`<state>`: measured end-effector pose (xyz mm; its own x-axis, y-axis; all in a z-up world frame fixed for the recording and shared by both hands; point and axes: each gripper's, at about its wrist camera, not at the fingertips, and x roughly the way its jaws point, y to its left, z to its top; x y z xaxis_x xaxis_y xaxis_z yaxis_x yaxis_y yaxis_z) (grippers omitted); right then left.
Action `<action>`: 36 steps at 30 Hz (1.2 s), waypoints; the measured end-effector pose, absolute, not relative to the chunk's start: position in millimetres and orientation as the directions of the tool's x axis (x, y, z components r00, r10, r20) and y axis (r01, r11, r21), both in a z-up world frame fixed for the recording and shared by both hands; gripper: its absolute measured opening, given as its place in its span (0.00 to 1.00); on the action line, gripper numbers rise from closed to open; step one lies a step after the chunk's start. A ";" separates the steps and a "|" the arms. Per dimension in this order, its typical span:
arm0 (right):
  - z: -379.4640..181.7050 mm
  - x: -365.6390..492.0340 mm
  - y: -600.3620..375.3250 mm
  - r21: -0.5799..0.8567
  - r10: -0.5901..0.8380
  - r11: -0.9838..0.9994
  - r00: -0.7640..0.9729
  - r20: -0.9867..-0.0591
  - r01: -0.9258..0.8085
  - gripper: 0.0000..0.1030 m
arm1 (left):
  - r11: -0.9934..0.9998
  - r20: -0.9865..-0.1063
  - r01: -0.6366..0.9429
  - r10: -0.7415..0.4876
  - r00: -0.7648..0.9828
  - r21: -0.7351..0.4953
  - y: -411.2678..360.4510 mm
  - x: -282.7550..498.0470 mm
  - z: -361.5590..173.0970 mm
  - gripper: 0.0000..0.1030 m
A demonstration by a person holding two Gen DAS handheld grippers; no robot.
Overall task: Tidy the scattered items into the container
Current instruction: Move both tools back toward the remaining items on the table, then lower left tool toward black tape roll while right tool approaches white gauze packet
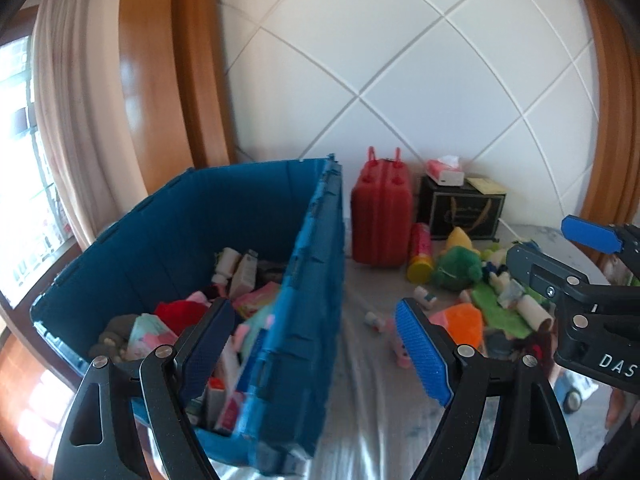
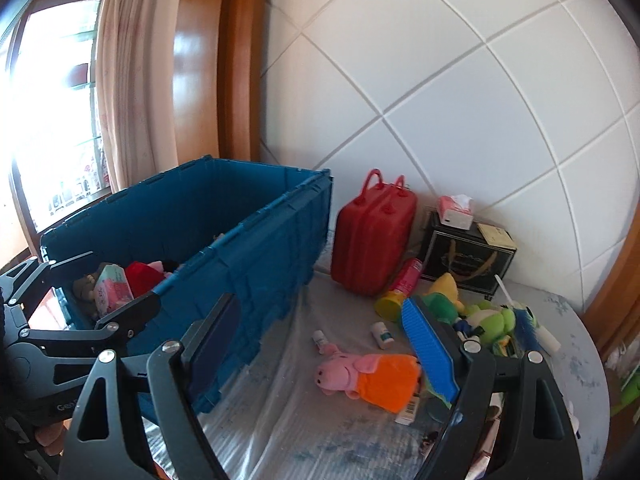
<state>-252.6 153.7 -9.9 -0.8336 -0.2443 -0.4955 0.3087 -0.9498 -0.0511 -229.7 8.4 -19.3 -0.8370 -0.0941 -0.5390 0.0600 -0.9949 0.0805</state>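
Both tongs, left point(image 1: 316, 344) and right point(image 2: 324, 344), spread and empty beside the ribbed blue plastic crate point(image 2: 256, 264); a soft pink pig plush point(image 2: 368, 376) lies right of the crate, between the right tongs' pads.

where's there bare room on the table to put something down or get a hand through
Bare table lies between the blue crate wall and the pink pig plush, running toward the near edge. A narrower bare strip leads back to the red case. Crowded: the green plush pile at right, and the crate's inside.
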 end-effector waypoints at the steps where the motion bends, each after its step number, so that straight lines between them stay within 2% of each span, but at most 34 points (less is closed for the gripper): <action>1: -12.1 -248.8 168.3 -0.048 -0.233 -0.955 -0.836 -0.497 0.294 0.80 | -0.996 -0.540 0.047 -0.082 -0.838 0.078 21.9 -228.1 -21.3 0.81; 7: -34.2 -217.4 270.8 -0.047 -0.135 -0.981 -0.845 -0.517 0.186 0.81 | -0.997 -0.569 -0.047 0.008 -0.822 0.054 120.1 -216.4 -48.8 0.81; 10: -54.1 -200.1 334.3 -0.045 -0.052 -0.995 -0.842 -0.536 0.090 1.00 | -0.993 -0.603 -0.104 0.055 -0.796 0.047 172.7 -210.0 -70.0 0.81; 17: -98.8 -173.7 453.6 -0.010 0.083 -0.995 -0.754 -0.652 -0.101 1.00 | -0.964 -0.729 -0.257 0.126 -0.673 0.070 275.5 -220.9 -126.1 0.81; 24: -132.0 -158.1 527.4 0.000 0.205 -0.955 -0.659 -0.724 -0.296 1.00 | -0.919 -0.774 -0.392 0.213 -0.596 0.050 339.4 -229.9 -166.1 0.81; 27: -142.9 -151.1 547.2 -0.045 0.260 -0.940 -0.625 -0.736 -0.338 1.00 | -0.907 -0.797 -0.418 0.213 -0.566 0.054 361.4 -234.7 -184.8 0.81; 32: -168.7 -151.4 582.4 -0.027 0.246 -0.928 -0.558 -0.793 -0.371 1.00 | -0.897 -0.831 -0.439 0.199 -0.520 0.059 390.6 -236.1 -207.6 0.81; 36: -186.7 -163.5 599.5 -0.009 0.179 -0.954 -0.545 -0.819 -0.300 1.00 | -0.924 -0.858 -0.381 0.162 -0.488 0.043 404.8 -235.7 -229.6 0.81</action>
